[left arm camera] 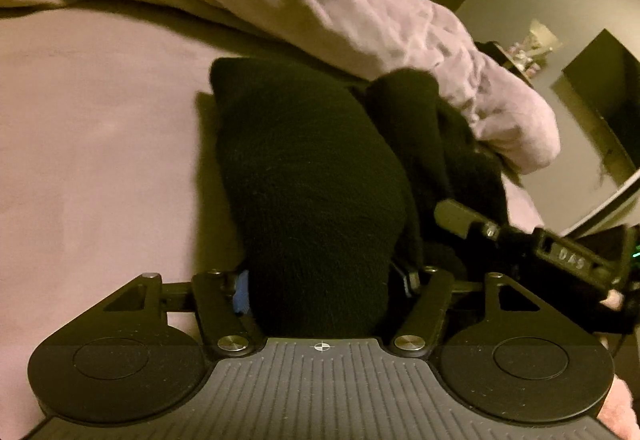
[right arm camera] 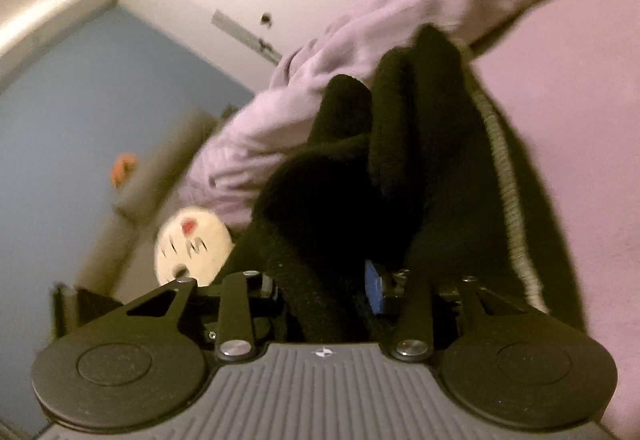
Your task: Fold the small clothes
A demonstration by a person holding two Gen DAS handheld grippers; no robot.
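black garment [left arm camera: 312, 175] bunched on pink sheet [left arm camera: 92, 143] | left gripper [left arm camera: 320, 280] clamps its near edge at 6 o'clock | right gripper [right arm camera: 320, 288] pinches another fold | step: lifting to fold | next: carry edge toward 12 o'clock

The black garment [left arm camera: 316, 175] fills the left gripper [left arm camera: 326, 280] and hides its blue pads, so contact cannot be judged. In the right wrist view the garment [right arm camera: 340, 199] likewise covers the right gripper [right arm camera: 326, 288]. The round cream object [right arm camera: 194, 240] there is too blurred to identify.
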